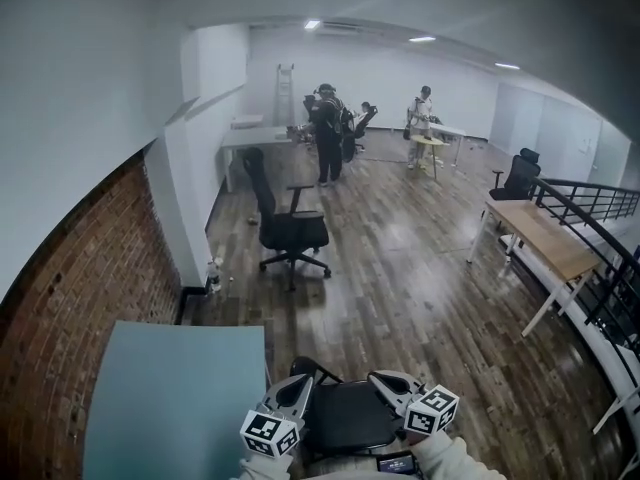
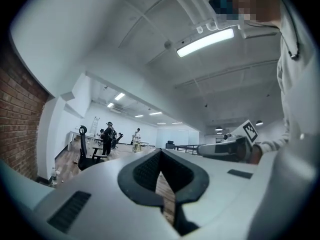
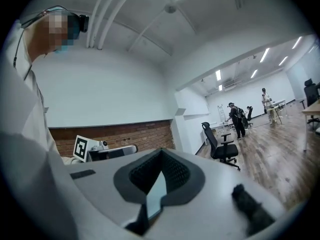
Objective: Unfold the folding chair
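Left gripper (image 1: 297, 381) and right gripper (image 1: 386, 378) hang level, fingers pressed together on nothing. The chair (image 1: 345, 418) sits just below, between them. Its seat seems flat, so unfolding looks finished; next, just back away.

A dark plank floor (image 1: 400, 268) runs to white walls (image 1: 380, 78); a brick wall (image 1: 90, 288) stands at the left. A black office chair (image 1: 285, 223) sits mid-room, a wooden desk (image 1: 545, 236) by a black railing (image 1: 600, 208) at right. Ceiling strip lights (image 1: 422, 39) glow.

Item: folding chair (image 1: 345, 418), black seat and frame.
Pose: seat faces up.
Location: wooden floor (image 1: 400, 288), just beside pale blue surface (image 1: 180, 398).
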